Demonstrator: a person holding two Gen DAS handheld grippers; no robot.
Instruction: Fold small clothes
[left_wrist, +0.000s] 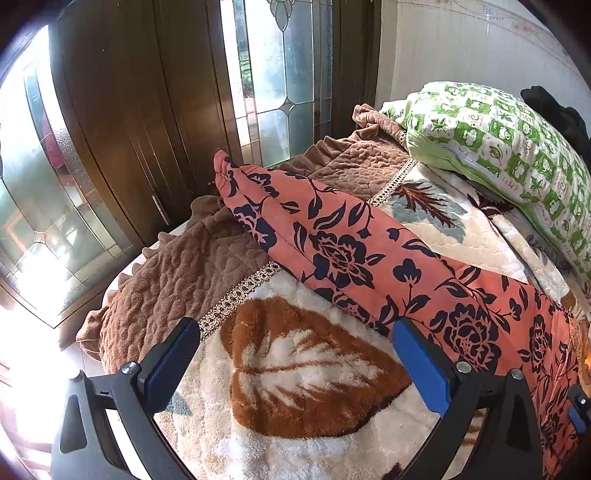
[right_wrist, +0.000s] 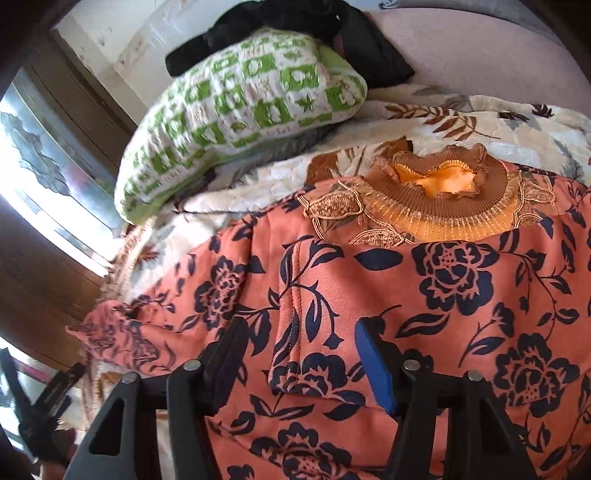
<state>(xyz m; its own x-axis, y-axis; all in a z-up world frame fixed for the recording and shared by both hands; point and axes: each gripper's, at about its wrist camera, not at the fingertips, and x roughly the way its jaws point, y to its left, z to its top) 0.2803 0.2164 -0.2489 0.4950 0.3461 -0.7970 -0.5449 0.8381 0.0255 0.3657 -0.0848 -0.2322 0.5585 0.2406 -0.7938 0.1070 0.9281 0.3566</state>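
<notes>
A coral top with dark navy flowers (right_wrist: 443, 295) lies spread on the bed, its ribbed brown collar (right_wrist: 439, 206) at the far side. One long sleeve (left_wrist: 332, 243) stretches out over the blanket toward the bed's edge. My right gripper (right_wrist: 301, 328) hovers over the top's body near the shoulder seam. Its jaws stand apart, a raised fold of the fabric lies between them, and the pads do not press on it. My left gripper (left_wrist: 293, 330) is wide open over the leaf-patterned blanket (left_wrist: 303, 373), its right finger (left_wrist: 413, 350) at the sleeve's near edge.
A green-and-white checked pillow (left_wrist: 498, 147) lies at the head of the bed, with a black garment (right_wrist: 295, 22) behind it. A brown quilted cover (left_wrist: 173, 280) hangs over the bed's edge. Wooden doors with leaded glass (left_wrist: 110, 122) stand close beyond that edge.
</notes>
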